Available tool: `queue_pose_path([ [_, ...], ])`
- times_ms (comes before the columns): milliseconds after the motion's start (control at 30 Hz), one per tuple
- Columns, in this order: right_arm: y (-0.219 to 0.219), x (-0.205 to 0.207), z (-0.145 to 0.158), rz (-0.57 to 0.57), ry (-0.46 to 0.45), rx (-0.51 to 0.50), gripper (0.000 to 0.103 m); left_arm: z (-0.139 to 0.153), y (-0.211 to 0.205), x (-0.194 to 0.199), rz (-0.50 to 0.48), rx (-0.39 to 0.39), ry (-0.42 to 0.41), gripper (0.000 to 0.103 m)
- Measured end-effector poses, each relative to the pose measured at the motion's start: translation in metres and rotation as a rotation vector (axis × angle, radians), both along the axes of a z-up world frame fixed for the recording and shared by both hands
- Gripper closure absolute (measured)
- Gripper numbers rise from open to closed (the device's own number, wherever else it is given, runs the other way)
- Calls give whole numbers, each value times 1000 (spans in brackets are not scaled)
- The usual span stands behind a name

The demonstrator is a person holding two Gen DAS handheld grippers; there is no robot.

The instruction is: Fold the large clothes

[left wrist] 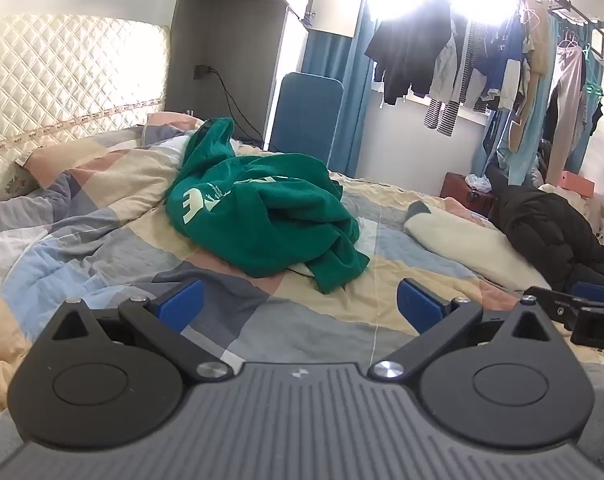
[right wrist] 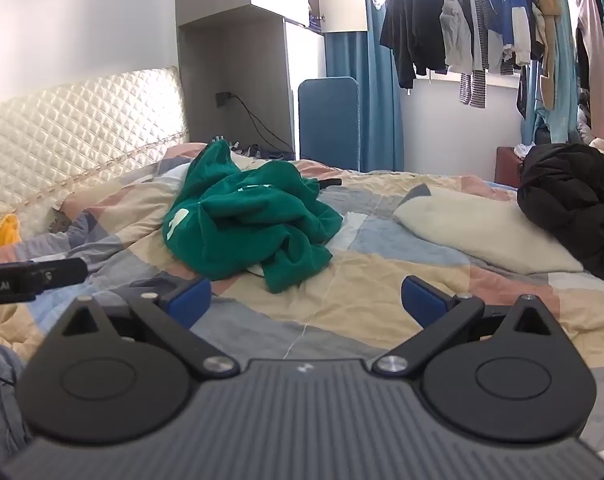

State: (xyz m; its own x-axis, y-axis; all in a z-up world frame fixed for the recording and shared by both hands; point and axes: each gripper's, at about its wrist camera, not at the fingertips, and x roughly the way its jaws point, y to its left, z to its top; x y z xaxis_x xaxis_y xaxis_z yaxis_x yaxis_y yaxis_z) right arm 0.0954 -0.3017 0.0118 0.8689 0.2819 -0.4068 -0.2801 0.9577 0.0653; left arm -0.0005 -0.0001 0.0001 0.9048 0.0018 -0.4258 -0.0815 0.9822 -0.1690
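Hovering wide open and empty, your left hand-held gripper (left wrist: 300, 304) and right hand-held gripper (right wrist: 306, 298) face the crumpled green sweatshirt (left wrist: 258, 216), mid-frame on the patchwork bed (left wrist: 102, 248); folding hasn't started.

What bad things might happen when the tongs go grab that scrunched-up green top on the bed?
1. The green top lies in a crumpled heap, so the open left tongs and right tongs may pinch several layers at once.
2. A dark cable peeks out under its near edge and might get snagged.
3. The quilt underneath is wrinkled and might be caught too.
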Motion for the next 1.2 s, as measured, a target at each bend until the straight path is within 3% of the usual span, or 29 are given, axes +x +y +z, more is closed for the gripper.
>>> queue_pose_path([
  [1200,-6,-5,1,-4,19,8,0,6,-5,-8,-3,19,-6,0],
])
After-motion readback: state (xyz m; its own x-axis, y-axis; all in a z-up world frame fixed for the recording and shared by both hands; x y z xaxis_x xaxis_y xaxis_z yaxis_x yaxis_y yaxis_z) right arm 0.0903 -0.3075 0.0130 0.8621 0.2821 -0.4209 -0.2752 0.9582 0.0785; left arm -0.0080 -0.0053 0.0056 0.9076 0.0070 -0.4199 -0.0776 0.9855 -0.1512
